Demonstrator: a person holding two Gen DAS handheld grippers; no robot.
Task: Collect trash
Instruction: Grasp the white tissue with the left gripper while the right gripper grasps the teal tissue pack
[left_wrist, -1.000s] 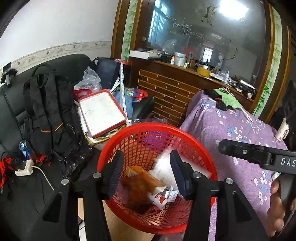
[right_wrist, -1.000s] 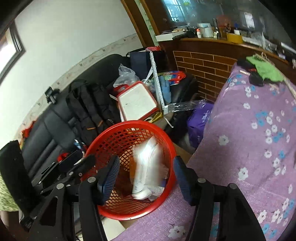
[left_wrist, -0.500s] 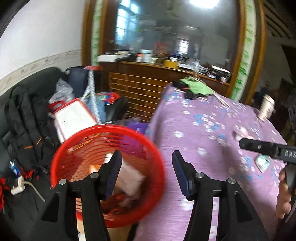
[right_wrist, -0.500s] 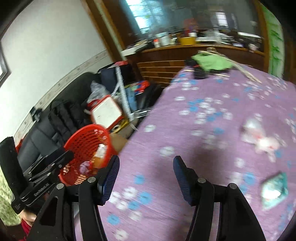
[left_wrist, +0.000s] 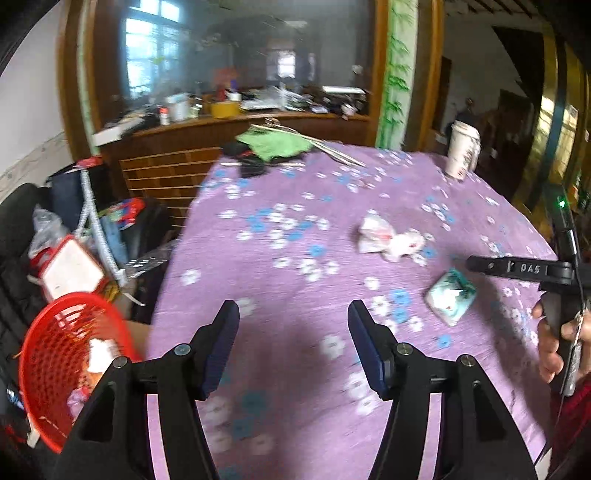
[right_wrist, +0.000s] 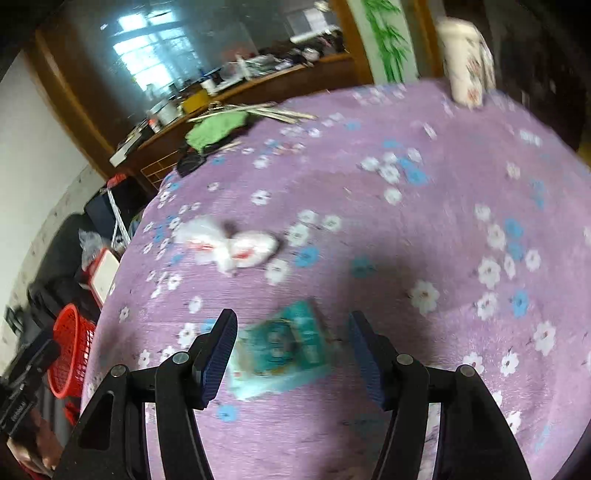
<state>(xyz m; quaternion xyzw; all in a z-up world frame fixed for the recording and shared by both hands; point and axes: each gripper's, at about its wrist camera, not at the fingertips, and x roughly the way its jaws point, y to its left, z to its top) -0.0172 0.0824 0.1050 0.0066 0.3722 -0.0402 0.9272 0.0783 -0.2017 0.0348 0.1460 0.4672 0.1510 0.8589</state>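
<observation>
Trash lies on the purple flowered tablecloth (left_wrist: 288, 288): a teal packet (right_wrist: 284, 350) and a crumpled white wrapper (right_wrist: 229, 245) with red marks; both are blurred. In the right wrist view the packet sits between the fingers of the right gripper (right_wrist: 291, 350), close to the left one and clear of the right one; the pads do not press on it, so the jaws stand apart with the packet loose on the cloth; whether the left pad just touches its edge I cannot tell. The wrapper lies ahead of that gripper and to its left, apart from the packet.

The left gripper (left_wrist: 293, 343) hangs over bare cloth with nothing between its fingers; its jaws are apart and opening. From it, the packet (left_wrist: 448, 295) lies ahead and to the right, the wrapper (left_wrist: 389, 238) farther ahead on the same side; the red basket (left_wrist: 48, 354) sits low at its left, off the table edge, with white and orange scraps inside. A hand (left_wrist: 556, 343) grips the right tool's handle at the far right of that view.

Farther ahead of both tools a white cup (left_wrist: 461, 153) stands upright near the far right of the table; a green cloth (left_wrist: 273, 144) and some long sticks (left_wrist: 332, 151) lie at the far left edge, by a wooden counter (left_wrist: 177, 147). In the right wrist view the basket (right_wrist: 72, 354) shows small at the far left, below the table.
</observation>
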